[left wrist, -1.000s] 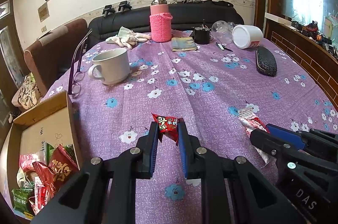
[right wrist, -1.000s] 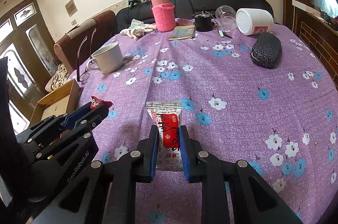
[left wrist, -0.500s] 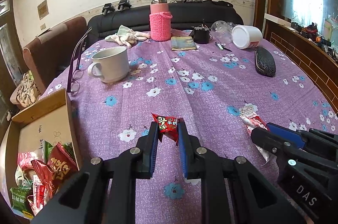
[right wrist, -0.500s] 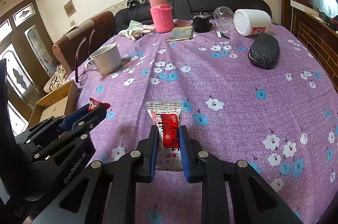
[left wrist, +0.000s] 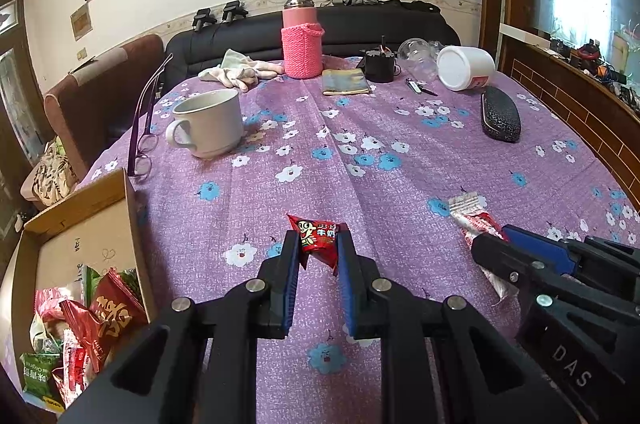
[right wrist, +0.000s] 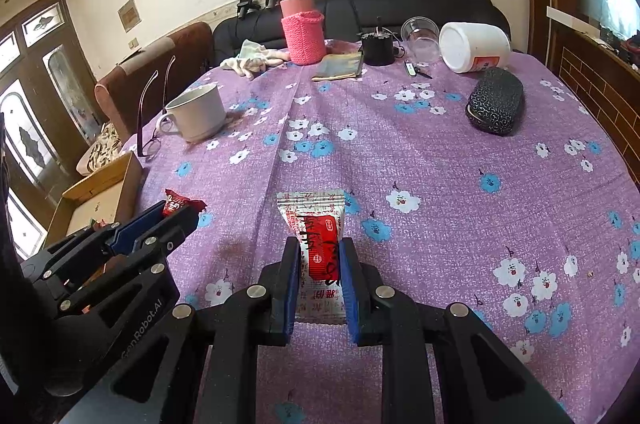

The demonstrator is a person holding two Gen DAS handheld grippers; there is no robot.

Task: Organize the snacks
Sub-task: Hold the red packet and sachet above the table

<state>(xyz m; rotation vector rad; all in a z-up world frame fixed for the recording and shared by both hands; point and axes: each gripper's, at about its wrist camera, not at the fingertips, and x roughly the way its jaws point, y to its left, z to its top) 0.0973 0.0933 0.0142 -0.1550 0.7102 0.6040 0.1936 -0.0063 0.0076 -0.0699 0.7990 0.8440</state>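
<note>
purple floral tablecloth (left wrist: 400,183). left gripper (left wrist: 318,252) clamps small red packet (left wrist: 318,238), frame centre. right gripper (right wrist: 320,264) clamps white-red sachet (right wrist: 316,220), long axis pointing away from camera. cardboard box (left wrist: 132,224), lower left, holds snack packs; white mug (left wrist: 212,121) beyond.

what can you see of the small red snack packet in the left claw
The small red crinkly foil snack packet carries a cartoon face and white characters on its front. It sits tilted, pinched at both sides between the blue pads of the left claw, its top corners poking beyond the fingertips, over the purple flowered tablecloth. Whether it touches the cloth is unclear.
</note>
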